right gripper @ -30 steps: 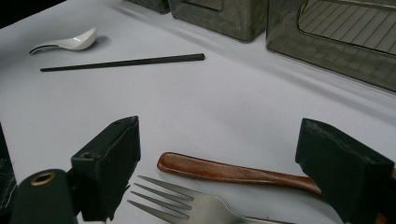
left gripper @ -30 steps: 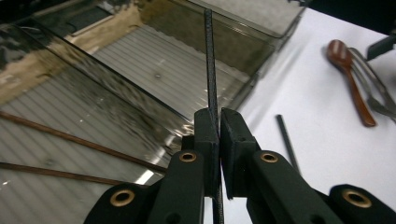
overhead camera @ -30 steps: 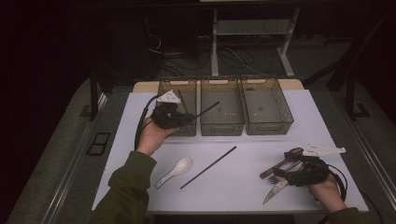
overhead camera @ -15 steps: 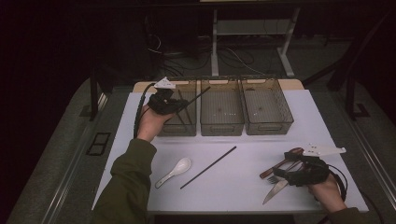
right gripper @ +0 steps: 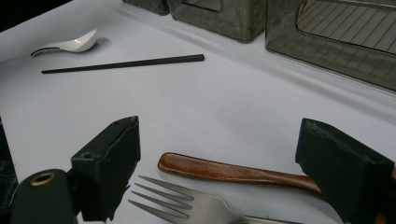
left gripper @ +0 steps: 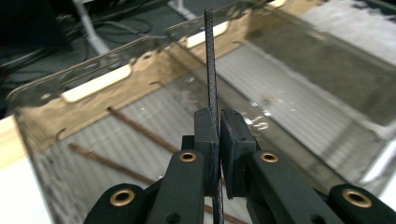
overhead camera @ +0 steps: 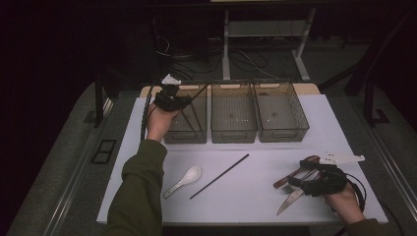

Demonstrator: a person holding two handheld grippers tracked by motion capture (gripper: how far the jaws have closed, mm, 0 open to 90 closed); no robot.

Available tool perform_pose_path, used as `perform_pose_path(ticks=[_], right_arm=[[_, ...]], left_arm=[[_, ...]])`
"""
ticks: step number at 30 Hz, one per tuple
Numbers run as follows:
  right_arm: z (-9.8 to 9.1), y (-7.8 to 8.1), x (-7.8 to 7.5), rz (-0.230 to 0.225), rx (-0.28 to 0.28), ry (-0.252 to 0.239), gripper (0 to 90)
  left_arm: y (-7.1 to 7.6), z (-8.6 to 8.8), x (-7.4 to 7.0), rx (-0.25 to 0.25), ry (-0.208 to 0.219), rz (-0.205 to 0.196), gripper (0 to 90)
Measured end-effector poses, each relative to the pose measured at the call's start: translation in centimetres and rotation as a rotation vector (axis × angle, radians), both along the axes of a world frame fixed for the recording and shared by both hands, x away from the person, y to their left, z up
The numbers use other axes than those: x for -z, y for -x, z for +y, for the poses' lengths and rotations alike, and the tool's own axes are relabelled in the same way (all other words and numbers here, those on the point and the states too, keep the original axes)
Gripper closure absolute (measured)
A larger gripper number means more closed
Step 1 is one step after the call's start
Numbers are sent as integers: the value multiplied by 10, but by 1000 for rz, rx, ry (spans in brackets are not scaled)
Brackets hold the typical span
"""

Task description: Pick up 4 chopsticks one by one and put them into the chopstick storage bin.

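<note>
Your left tongs (left gripper: 218,140) are clamping a black chopstick (left gripper: 210,70), holding it over the leftmost clear bin (overhead camera: 196,135), where two brown sticks (left gripper: 135,128) are lying. Your right tongs (right gripper: 219,172) are gaping wide on the tabletop (overhead camera: 246,196), straddling a wooden handle (right gripper: 224,170) beside a fork (right gripper: 187,203).

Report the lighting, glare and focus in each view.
High view: the white table sheet is lit, the room behind dark. Left gripper view: bright glare on the clear bin wall; the held chopstick is sharp. Right gripper view: soft shadows under spoon; near fork slightly blurred.
</note>
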State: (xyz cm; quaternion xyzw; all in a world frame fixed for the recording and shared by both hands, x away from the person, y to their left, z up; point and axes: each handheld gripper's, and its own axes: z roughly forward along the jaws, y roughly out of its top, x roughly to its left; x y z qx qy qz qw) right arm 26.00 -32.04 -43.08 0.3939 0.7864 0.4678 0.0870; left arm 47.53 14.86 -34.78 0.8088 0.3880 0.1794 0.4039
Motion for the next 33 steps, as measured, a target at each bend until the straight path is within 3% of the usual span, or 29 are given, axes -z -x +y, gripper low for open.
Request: perform_pose_path(ticks=[11,18,20,26,33], right_arm=[[0,0,0,-1,0,-1,133],[-1,0,-1,-4,-3,-1,133],[-1,0,-1,-4,-3,-1,133],[-1,0,-1,-3,-1,-3,133],[-1,0,-1,-1,5,-4,133]], left_arm=[[-16,0,21,-64,-28,56,846],[-21,-1,25,-98,-51,60,834],[-21,0,26,-102,-45,56,791],[-17,-1,22,-83,-31,58,688],[-2,-3,13,-18,-2,61,570]])
